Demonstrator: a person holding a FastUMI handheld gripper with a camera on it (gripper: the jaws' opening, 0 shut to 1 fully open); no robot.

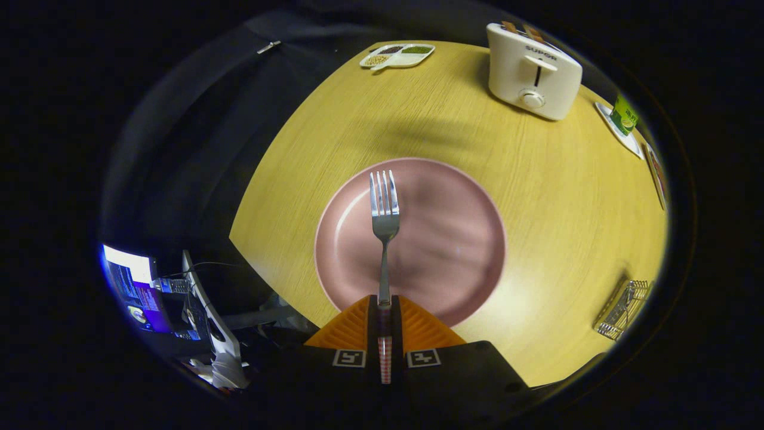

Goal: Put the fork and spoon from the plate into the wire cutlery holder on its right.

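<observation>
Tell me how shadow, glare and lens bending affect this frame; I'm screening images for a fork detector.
Gripper view: the fisheye bows the table edges. A soft shadow falls on the table beyond the plate, whose centre looks smeared. A bright patch of light lies on the table near the wire cutlery holder. The fork is sharp, its handle clamped in the gripper.

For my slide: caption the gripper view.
Gripper shut on fork above pink plate; wire holder off to the right.

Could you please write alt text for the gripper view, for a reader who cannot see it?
The gripper is shut on the handle of a fork, held above a pink plate on a wooden table. A wire cutlery holder sits to the plate's right and a toaster beyond it.
</observation>
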